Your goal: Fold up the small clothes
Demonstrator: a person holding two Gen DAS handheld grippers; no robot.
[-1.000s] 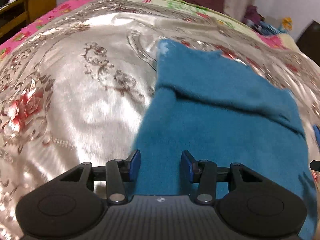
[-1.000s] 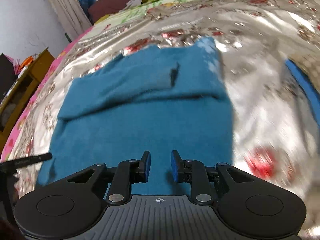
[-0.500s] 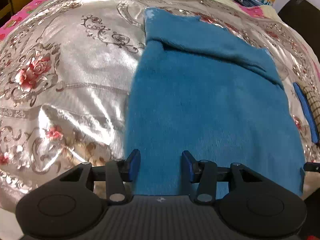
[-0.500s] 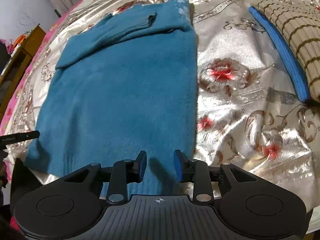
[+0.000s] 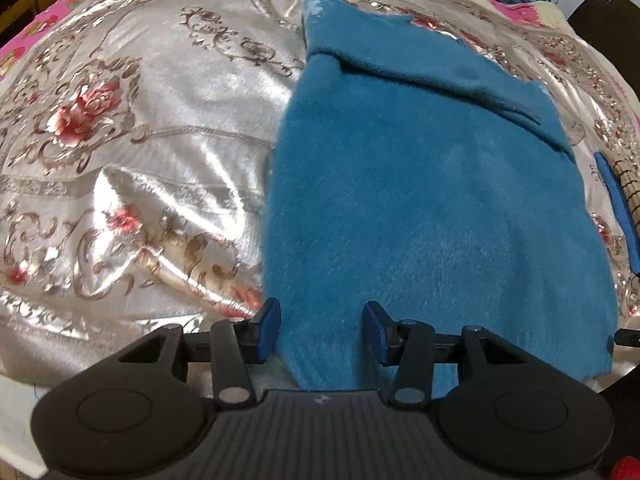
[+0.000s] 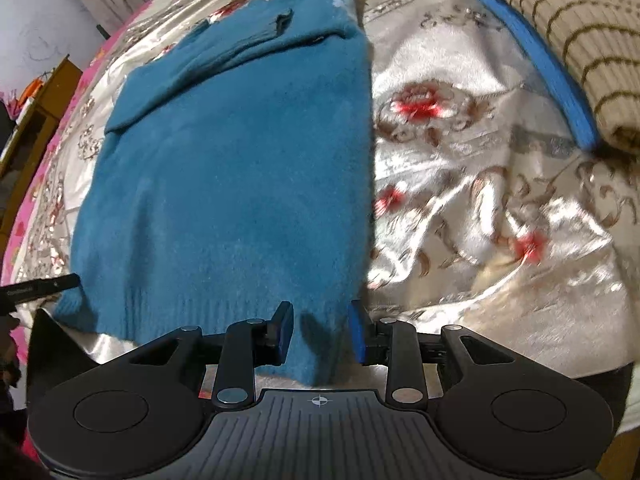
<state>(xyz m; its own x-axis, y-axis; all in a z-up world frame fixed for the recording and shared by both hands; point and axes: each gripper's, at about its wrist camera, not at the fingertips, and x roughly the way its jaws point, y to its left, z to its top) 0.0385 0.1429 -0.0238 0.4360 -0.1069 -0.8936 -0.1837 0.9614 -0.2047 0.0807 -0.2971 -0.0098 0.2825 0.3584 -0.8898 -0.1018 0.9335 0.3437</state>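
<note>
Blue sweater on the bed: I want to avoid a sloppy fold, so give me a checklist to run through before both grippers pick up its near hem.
1. Left gripper open with the hem corner between its fingers: ok.
2. Right gripper open and straddling the other hem corner: ok.
3. Sleeves folded in across the upper part of the blue sweater: ok.
4. Body lying flat, no big wrinkles: ok.
5. Fold path free: the striped beige garment and the blue strip beside it lie apart from the sweater: ok.
6. Fingers low enough to catch both layers of the hem: cannot tell.
</note>
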